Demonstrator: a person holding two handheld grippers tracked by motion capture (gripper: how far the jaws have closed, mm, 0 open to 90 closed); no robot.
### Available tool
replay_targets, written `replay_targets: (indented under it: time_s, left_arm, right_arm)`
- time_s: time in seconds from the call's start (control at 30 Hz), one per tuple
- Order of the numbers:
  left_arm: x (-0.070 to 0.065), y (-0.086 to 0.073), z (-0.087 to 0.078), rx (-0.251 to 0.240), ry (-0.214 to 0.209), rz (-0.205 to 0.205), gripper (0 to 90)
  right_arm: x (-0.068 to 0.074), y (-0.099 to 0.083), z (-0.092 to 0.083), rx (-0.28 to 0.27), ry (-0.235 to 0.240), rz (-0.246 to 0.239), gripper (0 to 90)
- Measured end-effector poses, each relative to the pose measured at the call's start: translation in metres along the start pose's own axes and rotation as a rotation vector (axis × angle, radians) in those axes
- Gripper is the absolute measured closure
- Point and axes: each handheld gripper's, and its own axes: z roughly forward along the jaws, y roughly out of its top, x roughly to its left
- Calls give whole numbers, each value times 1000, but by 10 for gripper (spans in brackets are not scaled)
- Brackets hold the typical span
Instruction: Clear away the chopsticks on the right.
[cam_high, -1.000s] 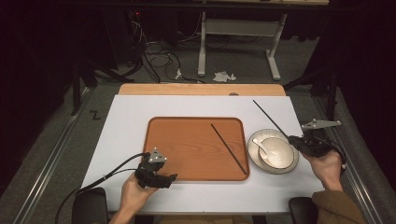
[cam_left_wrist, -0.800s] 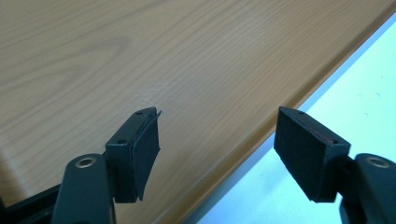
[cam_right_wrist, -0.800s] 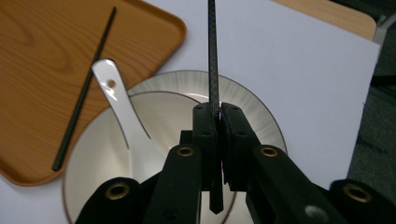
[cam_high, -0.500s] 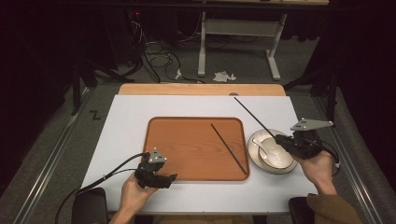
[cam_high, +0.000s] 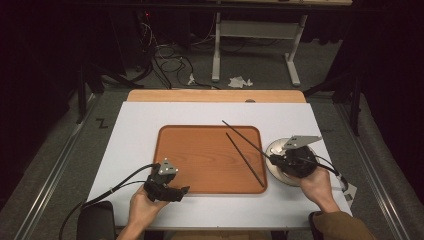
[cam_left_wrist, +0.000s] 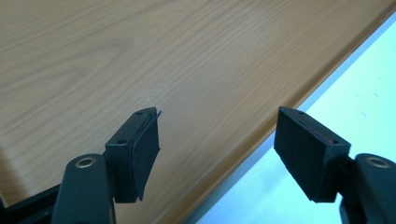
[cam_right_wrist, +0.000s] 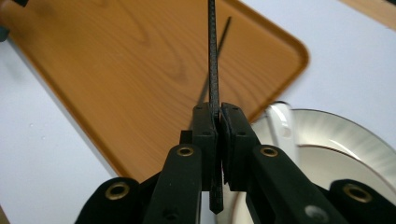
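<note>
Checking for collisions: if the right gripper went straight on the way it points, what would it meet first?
Probably the tray. The right gripper, shut on a chopstick, points over it toward the second chopstick lying there; height is unclear.

right gripper (cam_high: 272, 159) carried leftward from beside the bowl (cam_high: 280, 172) to over its left rim | held chopstick (cam_high: 245, 136) swung with it, far tip now above the tray (cam_high: 200, 175), earlier over white table past the tray's corner | bowl now mostly covered, seemingly unmoved
</note>
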Motion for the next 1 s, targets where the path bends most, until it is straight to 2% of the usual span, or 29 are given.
replay_targets:
  time_s: [0.17,0.3,0.57,0.77,0.83,1.0]
  left_arm:
    - [1,0,0,0,0,-2,309]
    - [1,0,0,0,-4,-2,309]
    - [1,0,0,0,-6,0,309]
    - [0,0,0,5,1,5,309]
    - [0,0,0,7,0,6,309]
    - [0,0,1,7,0,5,309]
  right_arm:
    - [13,2,19,40,31,-12,864]
    - [23,1,37,84,37,-46,863]
    - [33,-2,64,162,-2,-57,862]
    - [37,-5,73,197,-3,-59,859]
    - [39,-7,77,214,-1,-74,858]
    - [42,-8,80,222,-1,-71,857]
